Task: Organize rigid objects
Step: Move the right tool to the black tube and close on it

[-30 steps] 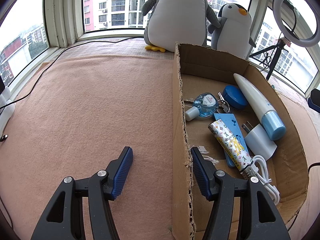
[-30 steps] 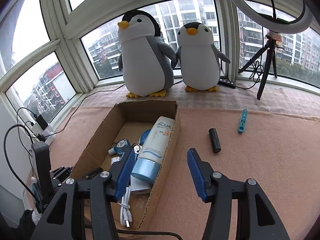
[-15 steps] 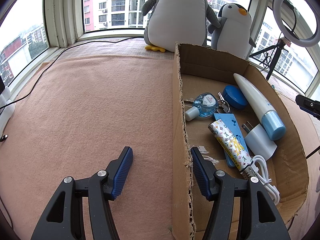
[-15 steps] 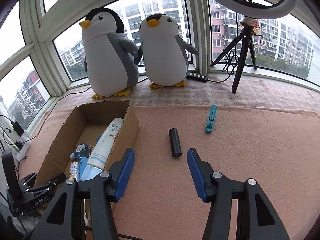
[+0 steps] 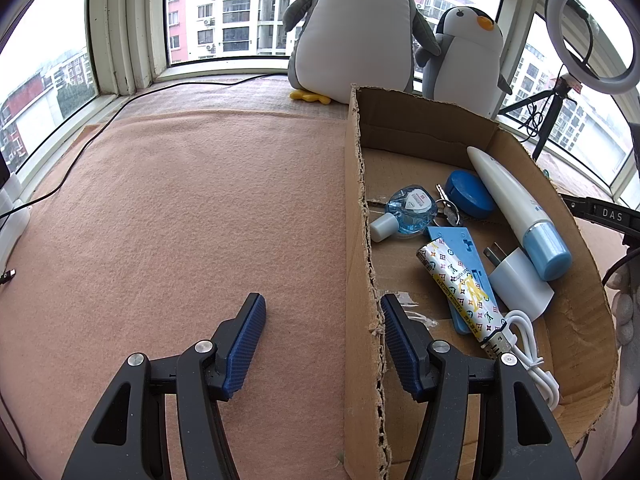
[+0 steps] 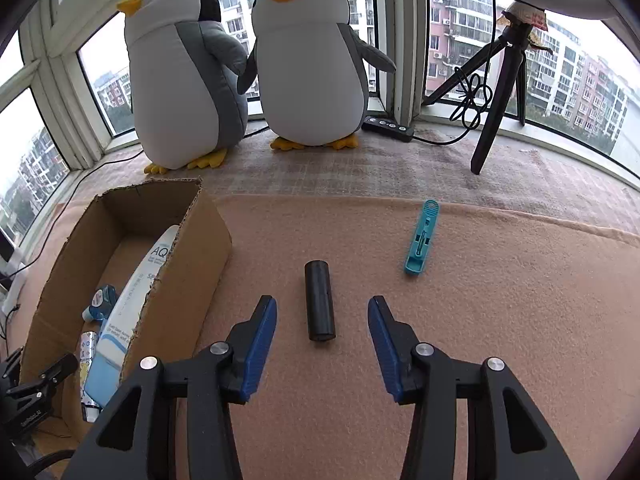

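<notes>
My right gripper (image 6: pixel 322 330) is open, low over the pink felt, with a black cylinder (image 6: pixel 319 306) lying lengthwise just ahead of its fingertips and not touched. A teal plastic tool (image 6: pixel 421 242) lies further off to the right. My left gripper (image 5: pixel 320 322) is open and straddles the left wall of the cardboard box (image 5: pixel 362 216), one finger outside, one inside. In the box lie a white tube with a blue cap (image 5: pixel 516 210), a patterned stick (image 5: pixel 460 284), a white charger with cable (image 5: pixel 520 284), a blue round case (image 5: pixel 468 194), a small blue bottle (image 5: pixel 408 212) and keys.
Two plush penguins (image 6: pixel 308 64) stand on the window ledge behind the box. A black tripod (image 6: pixel 500 80) with a ring light, and a power strip (image 6: pixel 387 124), stand at the back right. Cables run along the left edge. A gloved hand (image 5: pixel 626 320) shows at the box's right.
The right gripper has swung from over the box to the right and down toward the black cylinder, which now lies between its fingertips' lines. The left gripper has stayed still.
</notes>
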`<state>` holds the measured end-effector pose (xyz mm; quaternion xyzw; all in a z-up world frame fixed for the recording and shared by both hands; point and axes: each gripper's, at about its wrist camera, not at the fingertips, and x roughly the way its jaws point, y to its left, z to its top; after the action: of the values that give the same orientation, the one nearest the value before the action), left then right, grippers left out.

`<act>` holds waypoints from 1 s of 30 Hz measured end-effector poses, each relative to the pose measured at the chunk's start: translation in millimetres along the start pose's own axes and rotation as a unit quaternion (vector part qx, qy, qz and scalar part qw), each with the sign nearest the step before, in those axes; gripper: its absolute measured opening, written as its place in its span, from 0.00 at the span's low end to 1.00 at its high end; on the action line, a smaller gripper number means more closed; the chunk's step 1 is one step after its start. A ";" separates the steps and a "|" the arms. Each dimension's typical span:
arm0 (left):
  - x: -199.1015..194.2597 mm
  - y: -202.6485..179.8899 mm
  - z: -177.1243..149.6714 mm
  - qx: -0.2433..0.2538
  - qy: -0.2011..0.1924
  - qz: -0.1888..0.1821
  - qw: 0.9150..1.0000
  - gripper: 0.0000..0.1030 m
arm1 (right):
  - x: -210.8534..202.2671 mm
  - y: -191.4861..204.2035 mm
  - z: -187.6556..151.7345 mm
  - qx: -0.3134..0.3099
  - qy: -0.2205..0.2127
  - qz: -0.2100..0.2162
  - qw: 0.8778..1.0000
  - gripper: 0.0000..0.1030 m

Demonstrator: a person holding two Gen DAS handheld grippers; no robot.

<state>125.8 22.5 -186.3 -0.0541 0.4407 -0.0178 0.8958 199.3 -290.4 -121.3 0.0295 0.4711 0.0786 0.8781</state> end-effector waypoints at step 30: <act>0.0 -0.3 0.2 0.000 0.000 0.000 1.000 0.62 | 7.8 11.9 8.6 -0.020 0.014 -0.019 1.000 0.14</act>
<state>125.9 22.2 -186.2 -0.0542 0.4406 -0.0180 0.8959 209.4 -277.2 -121.5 0.0018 0.4819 0.0720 0.8732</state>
